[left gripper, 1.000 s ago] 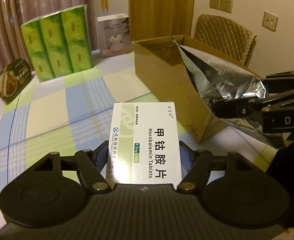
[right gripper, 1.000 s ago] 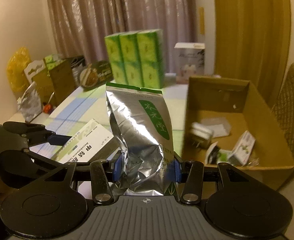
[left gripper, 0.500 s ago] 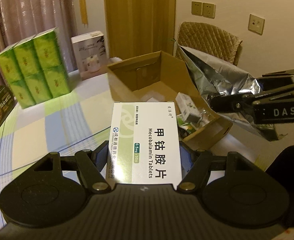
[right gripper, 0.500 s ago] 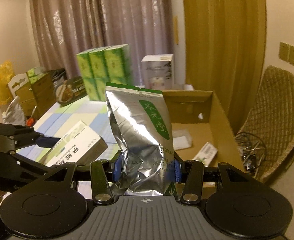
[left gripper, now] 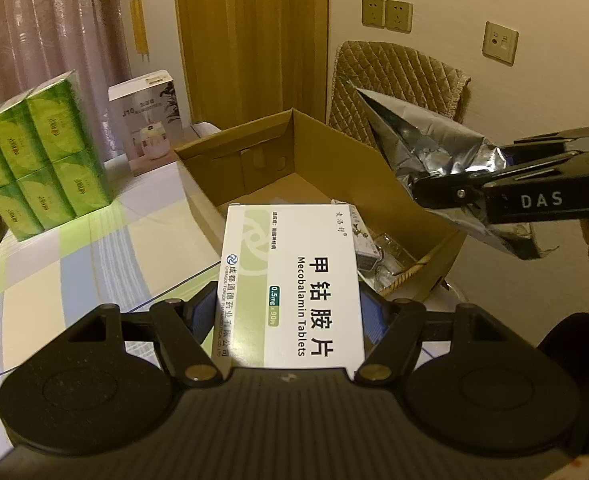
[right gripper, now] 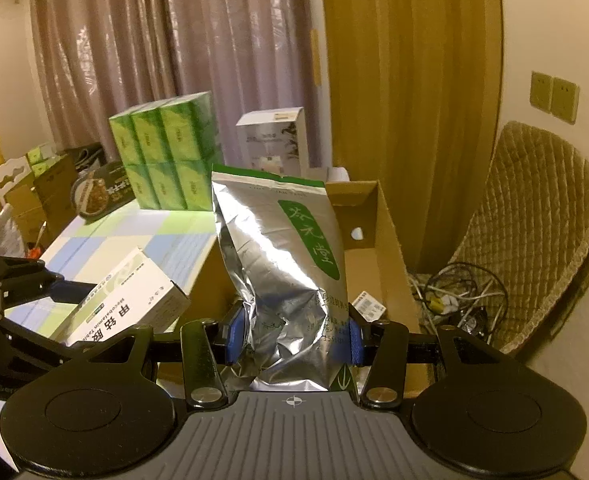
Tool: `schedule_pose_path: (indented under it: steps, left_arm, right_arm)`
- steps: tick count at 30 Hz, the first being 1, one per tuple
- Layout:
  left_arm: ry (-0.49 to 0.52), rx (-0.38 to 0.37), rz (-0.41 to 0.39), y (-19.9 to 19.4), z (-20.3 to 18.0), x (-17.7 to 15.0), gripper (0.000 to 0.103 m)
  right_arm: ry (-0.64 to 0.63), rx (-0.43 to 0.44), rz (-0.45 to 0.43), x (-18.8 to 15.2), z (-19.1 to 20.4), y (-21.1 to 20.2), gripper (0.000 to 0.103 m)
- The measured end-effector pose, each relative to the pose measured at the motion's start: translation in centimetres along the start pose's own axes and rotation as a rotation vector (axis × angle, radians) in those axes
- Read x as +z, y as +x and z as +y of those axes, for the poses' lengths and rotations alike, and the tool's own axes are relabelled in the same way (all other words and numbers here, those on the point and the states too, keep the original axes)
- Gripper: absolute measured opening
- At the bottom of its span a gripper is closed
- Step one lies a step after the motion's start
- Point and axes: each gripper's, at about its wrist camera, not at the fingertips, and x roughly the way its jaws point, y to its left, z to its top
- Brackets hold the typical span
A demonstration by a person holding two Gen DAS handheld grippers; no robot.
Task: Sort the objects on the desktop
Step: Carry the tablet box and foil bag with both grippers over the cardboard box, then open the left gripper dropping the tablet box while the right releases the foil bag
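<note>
Your left tongs (left gripper: 290, 312) are pinched tight on a white pill box (left gripper: 292, 280). The blue pads press on both long sides of it. In the left wrist picture the pill box fills the middle, with its far end over the near edge of the open cardboard box (left gripper: 334, 152). The words "Mecobalamin Tablets" run along its top.

Your right tongs (right gripper: 292, 338) are squeezed on a shiny silver bag (right gripper: 282, 272). The blue pads (right gripper: 234, 336) hold it near its bottom, where it is crinkled. The bag stands up in the middle of the right wrist picture and has a green label (right gripper: 314, 240) on its front. Behind it you see the cardboard box again, with a small packet (right gripper: 370, 306) lying inside, low and to the right of the bag.

In the left wrist picture the right tongs (left gripper: 506, 196) reach in from the right edge, with the silver bag (left gripper: 426, 148) sticking out up and to the left, above the right side of the cardboard box. In the right wrist picture the left tongs (right gripper: 26, 284) come in from the lower left with the pill box (right gripper: 126, 300), beside the cardboard box's left wall.

The table (left gripper: 94, 248) has blue, green and cream squares. At the left of the left wrist picture stand green tissue packs (left gripper: 42, 160). A white carton (left gripper: 146, 116) stands behind them, near the curtain (left gripper: 42, 28). A quilted chair (left gripper: 398, 80) sits at the upper right, behind the cardboard box. In the right wrist picture, tangled cables (right gripper: 458, 296) lie at the right, between the cardboard box and the chair.
</note>
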Motion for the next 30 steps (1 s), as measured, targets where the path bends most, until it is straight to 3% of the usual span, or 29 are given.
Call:
schedule_pose_path:
  steps: [30]
  left_arm:
    - [-0.027,-0.030,0.002,5.6,-0.2,4.0,0.067]
  right_arm:
    - [0.018,-0.024,0.029,1.6,-4.3,4.9,0.046]
